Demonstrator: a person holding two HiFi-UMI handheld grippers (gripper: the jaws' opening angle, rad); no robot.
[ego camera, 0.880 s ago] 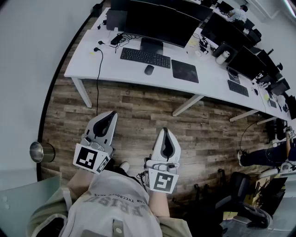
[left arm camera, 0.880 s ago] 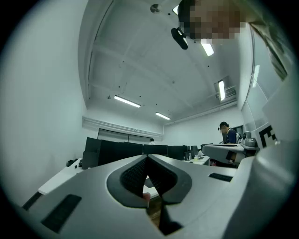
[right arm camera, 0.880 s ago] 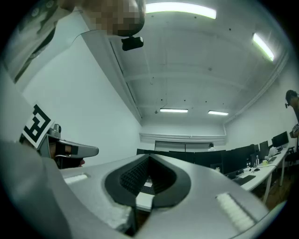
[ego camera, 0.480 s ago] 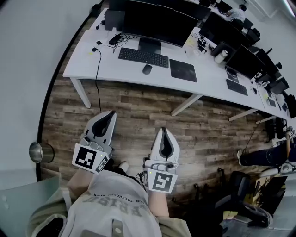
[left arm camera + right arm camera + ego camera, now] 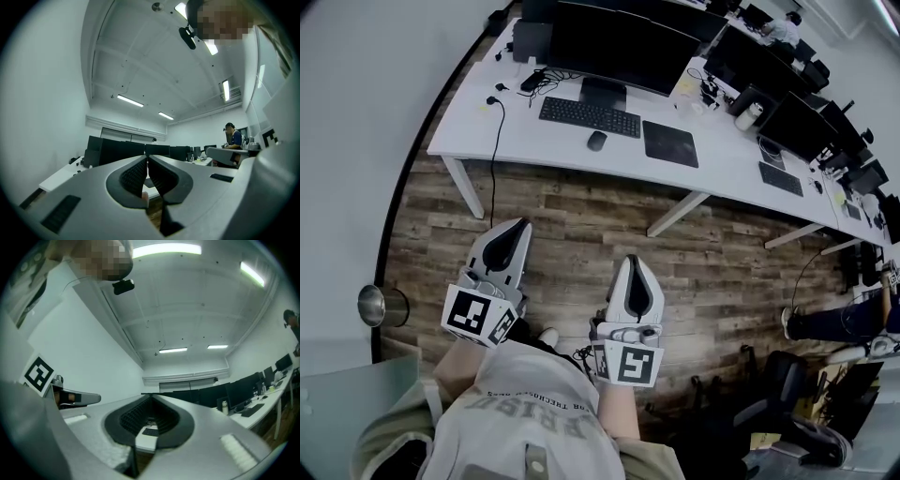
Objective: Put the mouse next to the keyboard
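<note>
Floorboards (image 5: 581, 220) of dark wood fill the middle of the head view, and beyond them a long white surface (image 5: 516, 141) runs slanting from upper left to the right edge. A wide black monitor (image 5: 623, 47) stands at the back of that surface.

Low in the frame, over the floor and well apart from the surface, the person holds both tools side by side, pointing toward the desk. The left hand-held gripper (image 5: 517, 228) has its jaws closed, tip against tip, with nothing held; its own view (image 5: 146, 161) shows the ribbed pads meeting along a thin seam. The right hand-held gripper (image 5: 633, 262) is likewise closed and empty, and its view (image 5: 151, 401) shows the jaws meeting at the tip.

A black keyboard (image 5: 589, 117) lies in front of the monitor's stand. To its right a dark mouse pad (image 5: 670, 143) lies flat. The mouse (image 5: 597, 141) sits on the bare surface just in front of the keyboard's right half, at the near edge of the desk and left of the mouse pad, touching neither. A black cable (image 5: 495, 150) hangs from the left part of the surface to the floor, and a metal cup (image 5: 373, 306) stands at the far left.
</note>
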